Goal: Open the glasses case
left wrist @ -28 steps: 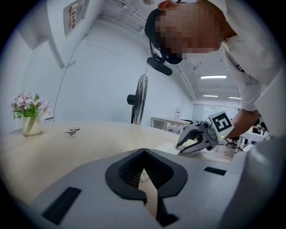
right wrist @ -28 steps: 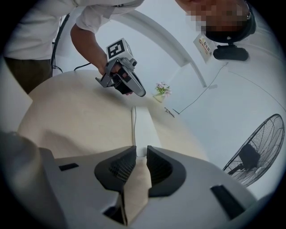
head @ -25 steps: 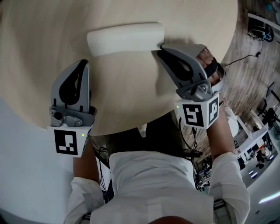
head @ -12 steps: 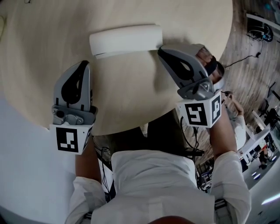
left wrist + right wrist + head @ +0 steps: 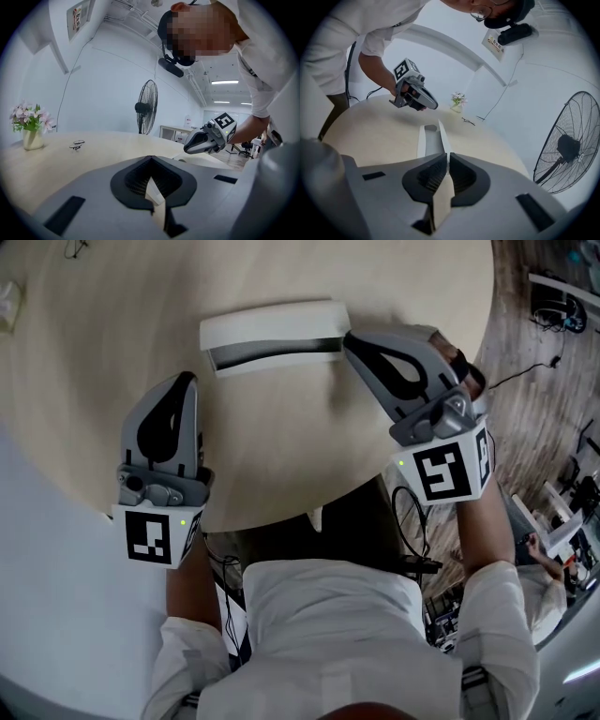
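**Case lid lifts at its right end**

Nearest the person, at the lower left of the head view, the left tongs [image 5: 186, 381] lie over the pale counter [image 5: 281, 446]. Their jaws are pressed together with nothing between them, well short of the case. To the right and a little further up, the right tongs [image 5: 349, 337] meet the right end of the white glasses case [image 5: 272, 322], which lies across the upper middle of the frame. In the right gripper view these jaws are drawn in to a thin slit, and the edge of the lid [image 5: 440, 133] runs into it, so they appear to be pinched on the lid.

Half a second ago the case showed only a fine seam along its near side. That seam is now a dark band, and the right tongs have risen slightly in the frame. I judge the lid has started to lift off the base, but the opening is still narrow.

Beyond the case, a pair of spectacles [image 5: 77, 145] and a vase of flowers [image 5: 29, 133] sit untouched at the far left.
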The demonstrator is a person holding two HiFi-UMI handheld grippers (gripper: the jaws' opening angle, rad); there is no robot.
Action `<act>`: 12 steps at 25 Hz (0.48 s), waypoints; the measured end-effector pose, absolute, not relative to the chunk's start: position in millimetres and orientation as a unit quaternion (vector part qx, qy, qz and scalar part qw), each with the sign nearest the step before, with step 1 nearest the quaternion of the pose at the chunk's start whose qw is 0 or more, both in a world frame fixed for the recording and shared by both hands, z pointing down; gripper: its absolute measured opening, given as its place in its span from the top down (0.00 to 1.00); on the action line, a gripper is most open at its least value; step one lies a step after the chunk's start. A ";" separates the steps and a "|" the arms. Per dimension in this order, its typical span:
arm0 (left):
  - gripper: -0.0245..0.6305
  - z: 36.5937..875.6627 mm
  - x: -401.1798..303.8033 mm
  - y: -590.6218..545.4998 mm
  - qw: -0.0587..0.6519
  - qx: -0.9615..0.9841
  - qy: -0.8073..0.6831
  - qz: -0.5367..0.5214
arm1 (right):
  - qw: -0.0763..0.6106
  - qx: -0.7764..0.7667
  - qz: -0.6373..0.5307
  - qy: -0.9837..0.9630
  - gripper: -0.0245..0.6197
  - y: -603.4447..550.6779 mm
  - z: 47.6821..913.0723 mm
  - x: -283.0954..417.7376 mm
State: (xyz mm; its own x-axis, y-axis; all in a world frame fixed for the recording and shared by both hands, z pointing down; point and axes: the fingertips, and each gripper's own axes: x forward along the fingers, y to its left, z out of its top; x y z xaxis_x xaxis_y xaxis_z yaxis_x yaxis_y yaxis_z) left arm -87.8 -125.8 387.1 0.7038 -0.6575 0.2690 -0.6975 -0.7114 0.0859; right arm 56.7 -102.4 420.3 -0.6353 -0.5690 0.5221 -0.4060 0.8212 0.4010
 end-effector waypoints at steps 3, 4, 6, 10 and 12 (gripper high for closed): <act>0.95 381.9 -97.0 -128.9 0.095 0.916 -0.374 0.110 | 0.318 0.274 -0.109 -0.901 0.91 -113.9 412.2 51.0; 0.95 380.6 -100.2 -129.9 0.096 0.915 -0.376 0.112 | 0.315 0.275 -0.104 -0.902 0.91 -118.0 410.5 49.0; 0.95 379.3 -106.3 -130.1 0.099 0.913 -0.380 0.113 | 0.311 0.273 -0.096 -0.905 0.91 -125.0 408.5 44.7; 0.95 383.4 -111.0 -130.6 0.105 0.909 -0.386 0.118 | 0.290 0.264 -0.078 -0.917 0.91 -140.4 407.0 42.6; 0.95 384.2 -112.9 -131.2 0.104 0.907 -0.390 0.117 | 0.281 0.262 -0.057 -0.921 0.91 -146.8 409.5 43.7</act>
